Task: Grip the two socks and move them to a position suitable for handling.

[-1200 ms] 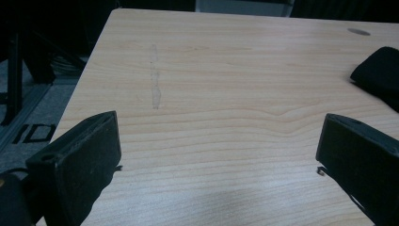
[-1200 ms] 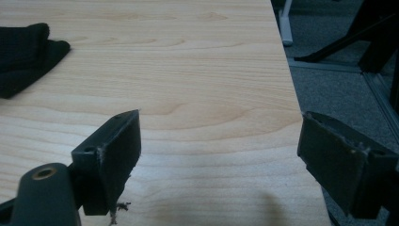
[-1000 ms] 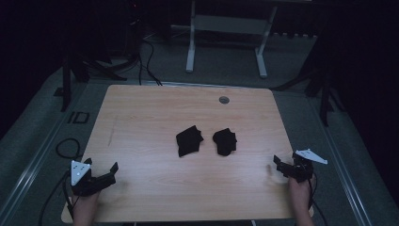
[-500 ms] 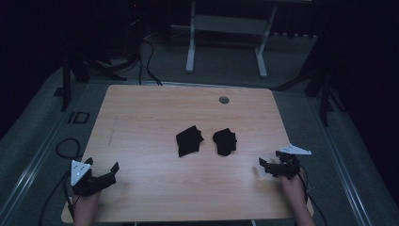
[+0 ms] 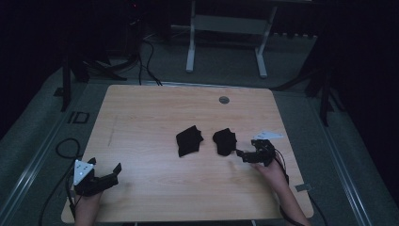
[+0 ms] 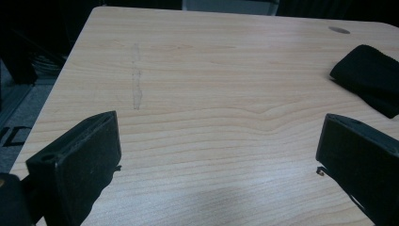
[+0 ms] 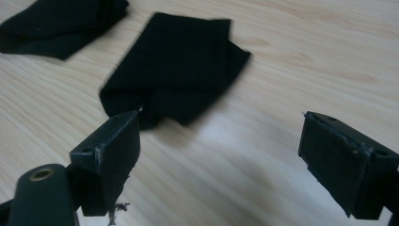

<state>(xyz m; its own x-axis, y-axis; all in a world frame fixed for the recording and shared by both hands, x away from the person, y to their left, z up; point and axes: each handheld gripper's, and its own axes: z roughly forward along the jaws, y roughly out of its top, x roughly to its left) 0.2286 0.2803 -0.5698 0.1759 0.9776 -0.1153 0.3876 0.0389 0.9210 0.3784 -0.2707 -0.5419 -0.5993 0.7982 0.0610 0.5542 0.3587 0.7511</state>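
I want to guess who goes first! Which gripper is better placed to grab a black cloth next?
Probably the right gripper. Its jaws are open and almost at the nearer black cloth. The left gripper is open too, but sits at the table's near left corner, far from both that one and the other cloth.

a dim room: grey carpet floor (image 5: 301, 117) around a wooden table (image 5: 155, 113), metal frame (image 5: 226, 28) behind.

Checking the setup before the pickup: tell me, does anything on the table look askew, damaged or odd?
Nothing serious. Both black cloths, left cloth and right cloth, lie crumpled rather than flat. A faint scuff streak marks the table. The right gripper is open beside the right cloth; the left gripper is open too.
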